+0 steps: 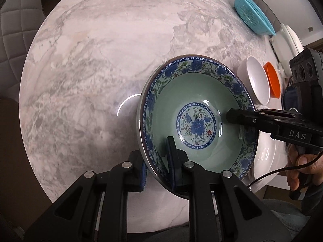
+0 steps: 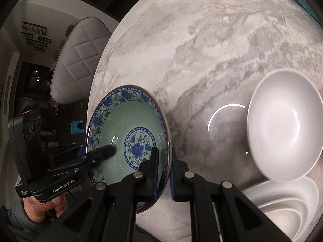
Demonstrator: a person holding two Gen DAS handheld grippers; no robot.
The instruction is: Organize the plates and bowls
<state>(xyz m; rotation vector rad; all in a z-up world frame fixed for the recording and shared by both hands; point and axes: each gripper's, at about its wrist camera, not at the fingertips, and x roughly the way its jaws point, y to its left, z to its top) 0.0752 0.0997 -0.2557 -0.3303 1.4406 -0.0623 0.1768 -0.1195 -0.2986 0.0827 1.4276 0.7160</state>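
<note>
Left wrist view: the left gripper (image 1: 156,165) pinches the near rim of the floral bowl (image 1: 196,119), one finger inside the green well, the other outside against the wall. The bowl sits right of centre in the frame, its mouth tilted up and toward the camera, the flower medallion facing out. From the right edge the right gripper (image 1: 230,117) reaches in over the far rim, one finger inside the well; the other is hidden. Beyond the bowl, at right, a white bowl (image 1: 257,80) and an orange bowl (image 1: 273,79) lean on edge, mouths facing left. A blue basket (image 1: 252,13) lies at upper right. The round marble table (image 1: 90,70) fills the frame; a quilted chair (image 1: 14,30) stands at upper left.

Right wrist view: the right gripper (image 2: 164,173) clamps the floral bowl (image 2: 125,139) by its rim at lower centre, fingers on either side of the wall. The bowl's mouth faces left and up. The left gripper (image 2: 109,151) enters from lower left, a finger in the well. The white bowl (image 2: 284,125) stands at right, mouth toward the camera, above stacked white plates (image 2: 286,201) at lower right. The table (image 2: 201,50) runs up the frame; the chair (image 2: 78,60) and a dim room lie at left.
</note>
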